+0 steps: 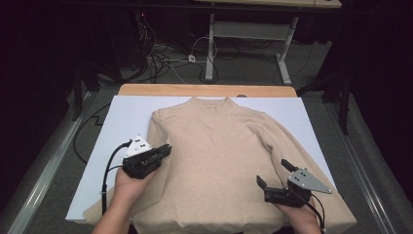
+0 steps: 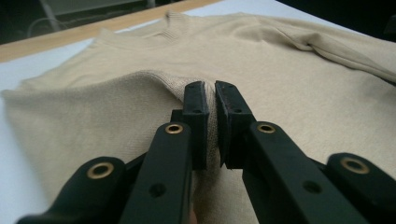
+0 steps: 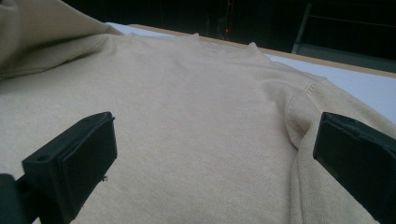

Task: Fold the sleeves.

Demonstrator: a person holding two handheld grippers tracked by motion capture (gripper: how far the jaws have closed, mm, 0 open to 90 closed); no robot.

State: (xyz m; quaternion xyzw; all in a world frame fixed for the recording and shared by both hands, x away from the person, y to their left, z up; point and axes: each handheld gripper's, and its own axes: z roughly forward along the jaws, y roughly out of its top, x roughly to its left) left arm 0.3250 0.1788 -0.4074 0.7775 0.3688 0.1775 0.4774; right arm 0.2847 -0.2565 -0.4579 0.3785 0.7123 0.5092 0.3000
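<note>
Forearms enter at 6 o'clock in the high view, each hand carrying a tool. Beige sweater (image 1: pixel 219 161) lies flat, front up, collar at 12 o'clock, hem hanging over the near edge; it covers most of the white sheet (image 1: pixel 126 117) on the wooden counter (image 1: pixel 204 90)

Left tool (image 1: pixel 167 149) at 9 o'clock of the garment: jaws pressed together, pinching a ridge of sweater fabric, seemingly the folded-in left sleeve edge; knit visibly drawn up between the pads (image 2: pixel 195 100)

Right tool (image 1: pixel 274 171) at 4 o'clock, jaws spread wide, hovering low over the body panel beside the right sleeve seam; nothing between them

Risks, as judged:
- thin pinch on the left; a quick pull could slip the knit free, or drag the whole garment off square since the other side is unheld
- overhanging hem may slide further off the near edge if the cloth is tugged that way
- right sleeve lies close to the open jaws; could be snagged

Around: floor cables (image 1: pixel 165 61) and a desk frame (image 1: pixel 248 31) at 12 o'clock, well apart, no obstruction
</note>
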